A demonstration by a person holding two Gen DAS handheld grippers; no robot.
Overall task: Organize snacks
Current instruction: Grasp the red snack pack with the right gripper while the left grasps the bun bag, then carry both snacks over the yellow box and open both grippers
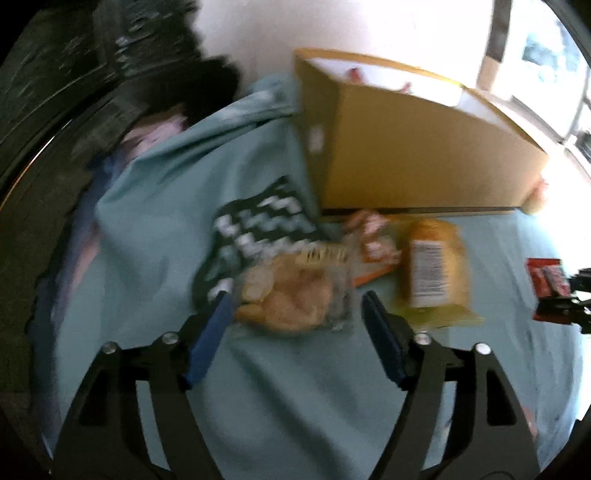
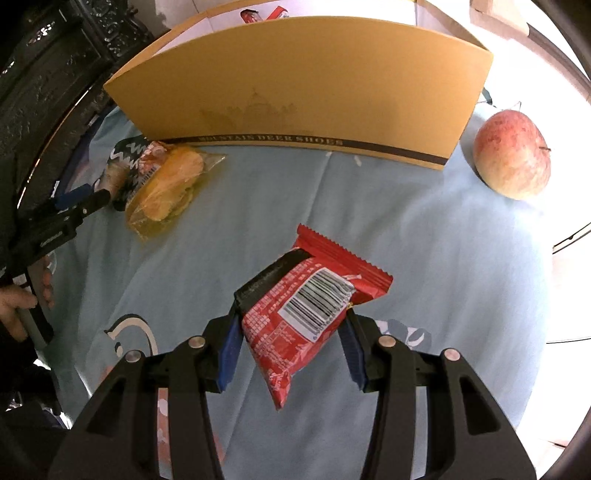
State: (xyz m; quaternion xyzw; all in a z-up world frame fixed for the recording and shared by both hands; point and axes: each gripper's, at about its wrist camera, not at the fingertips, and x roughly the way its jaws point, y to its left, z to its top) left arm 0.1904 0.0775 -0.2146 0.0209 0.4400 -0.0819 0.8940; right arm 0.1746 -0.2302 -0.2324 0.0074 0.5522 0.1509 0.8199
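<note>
Left wrist view, blurred: left gripper (image 1: 295, 314) angled steeply down over pale blue bedsheet (image 1: 280, 413), jaws apart w/ nothing between the pads. Clear bag of pale pastry (image 1: 291, 295) lies just beyond the blue pads (image 1: 212, 332), betw. their lines, not touched. Yellow-wrapped snack w/ white label (image 1: 432, 269) sits to its right; dark zigzag-print packet (image 1: 258, 225) behind, against tan cardboard shoe box (image 1: 424, 155). To grip well: straddle the bag's middle, close gently, contents look crushable.

Right wrist view, sharp: right gripper (image 2: 291, 328) pinches red foil snack packet w/ barcode (image 2: 306, 310) at mid-body, packet tilted, clear of sheet. Box stands ahead, open top; red wrappers (image 2: 264, 14) already inside. Red-yellow apple (image 2: 511, 155) beside box's right end. Judgement: carry over the wall, release inside. A hand (image 2: 16, 306) holds the left tool's handle at frame left.
</note>
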